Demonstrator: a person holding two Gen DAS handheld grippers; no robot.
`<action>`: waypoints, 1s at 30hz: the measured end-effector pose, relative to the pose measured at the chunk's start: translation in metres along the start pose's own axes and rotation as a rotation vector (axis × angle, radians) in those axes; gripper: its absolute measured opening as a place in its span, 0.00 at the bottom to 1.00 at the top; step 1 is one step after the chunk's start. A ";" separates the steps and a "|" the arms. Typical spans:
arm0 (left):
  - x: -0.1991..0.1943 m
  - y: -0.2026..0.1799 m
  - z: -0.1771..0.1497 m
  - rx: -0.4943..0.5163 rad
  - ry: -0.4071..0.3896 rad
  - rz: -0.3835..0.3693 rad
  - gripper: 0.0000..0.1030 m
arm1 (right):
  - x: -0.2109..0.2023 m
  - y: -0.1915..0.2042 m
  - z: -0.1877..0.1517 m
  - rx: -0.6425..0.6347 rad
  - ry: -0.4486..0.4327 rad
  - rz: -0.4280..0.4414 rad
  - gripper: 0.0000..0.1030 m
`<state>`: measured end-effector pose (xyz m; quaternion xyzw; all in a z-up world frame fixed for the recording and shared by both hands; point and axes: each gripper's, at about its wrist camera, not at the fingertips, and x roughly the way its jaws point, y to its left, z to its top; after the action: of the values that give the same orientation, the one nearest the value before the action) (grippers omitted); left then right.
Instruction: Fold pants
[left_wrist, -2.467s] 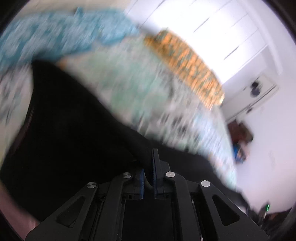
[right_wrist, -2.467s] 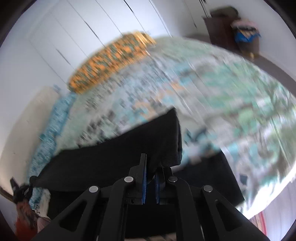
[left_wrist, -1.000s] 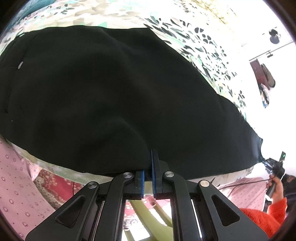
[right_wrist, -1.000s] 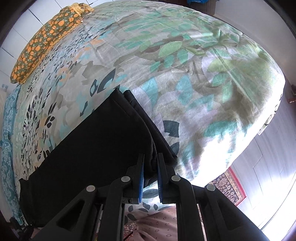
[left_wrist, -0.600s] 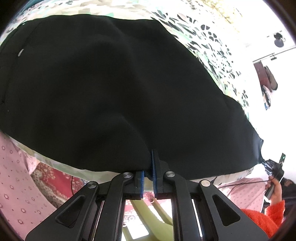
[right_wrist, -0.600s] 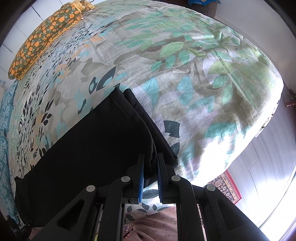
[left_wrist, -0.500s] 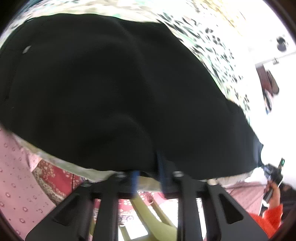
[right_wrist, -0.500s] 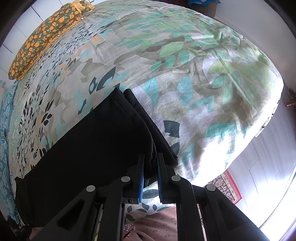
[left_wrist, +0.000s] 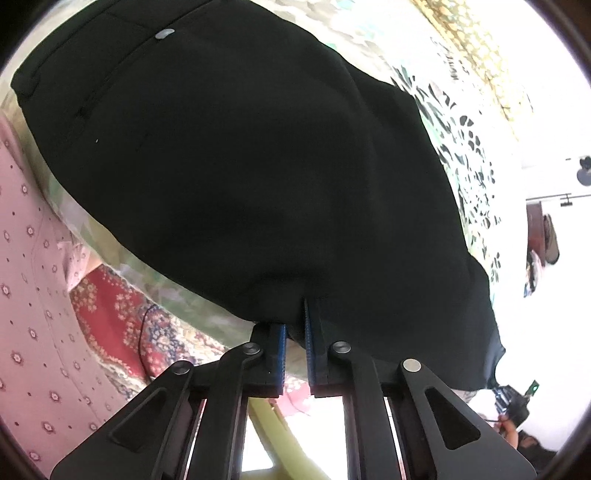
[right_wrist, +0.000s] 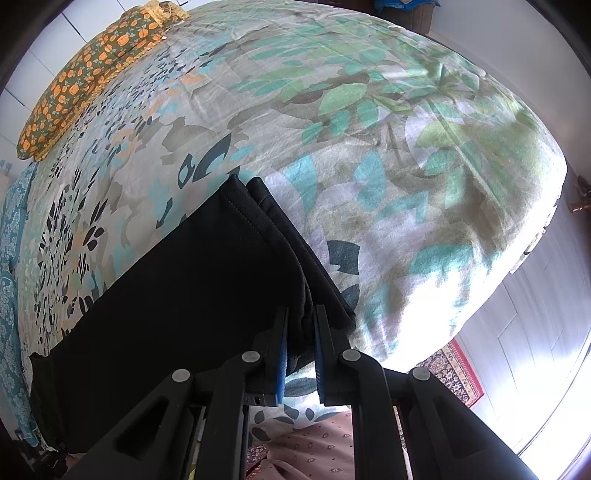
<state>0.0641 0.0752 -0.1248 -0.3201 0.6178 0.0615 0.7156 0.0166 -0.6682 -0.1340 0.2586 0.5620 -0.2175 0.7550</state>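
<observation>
Black pants (left_wrist: 258, 166) lie flat on the leaf-print bedspread (right_wrist: 406, 147), folded lengthwise with one leg stacked on the other, along the near edge of the bed. Long axis runs left-right across the person: waist at the left end, hems at the right end.

Left gripper (left_wrist: 295, 343): at the waist/seat end. Waistband button (left_wrist: 165, 34) shows at the far upper left of the left wrist view. Jaws have just been opening and then closing again; they now stand narrow, near shut. The fabric edge sits right at the blue pads (left_wrist: 281, 350), and a thin bit of cloth seems to run between the tips, but black on black here makes it hard to confirm a real pinch. Counting it as closed, hold on the fabric not certain. Red patterned rug (left_wrist: 110, 306) and the person's pink dotted clothing (left_wrist: 26, 314) show below the bed edge.

Right gripper (right_wrist: 300, 347): at the hem end, jaws narrow and clamped on a bunched near corner of the stacked leg hems (right_wrist: 258, 210). Orange floral pillow (right_wrist: 92, 70) lies far off at the head of the bed.

Key relation: pants stretch between the two grippers, each at one end of the long axis, both on the near edge. Judgement: next fold probably brings hems over toward the waist, so the right gripper is the carrier and the left anchors. Risk: the two hem layers sit slightly offset and could slide apart when lifted.
</observation>
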 end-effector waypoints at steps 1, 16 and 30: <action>0.000 -0.002 -0.001 0.012 -0.001 0.013 0.07 | 0.000 0.000 0.000 -0.001 0.001 -0.001 0.12; -0.042 -0.018 -0.020 0.123 -0.002 0.223 0.55 | -0.034 -0.018 0.002 0.026 -0.069 0.082 0.52; -0.007 -0.120 0.001 0.552 -0.253 0.203 0.62 | -0.002 -0.008 0.053 -0.065 -0.009 0.240 0.53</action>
<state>0.1214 -0.0162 -0.0721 -0.0404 0.5462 0.0018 0.8367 0.0500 -0.7082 -0.1211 0.2984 0.5306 -0.1086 0.7859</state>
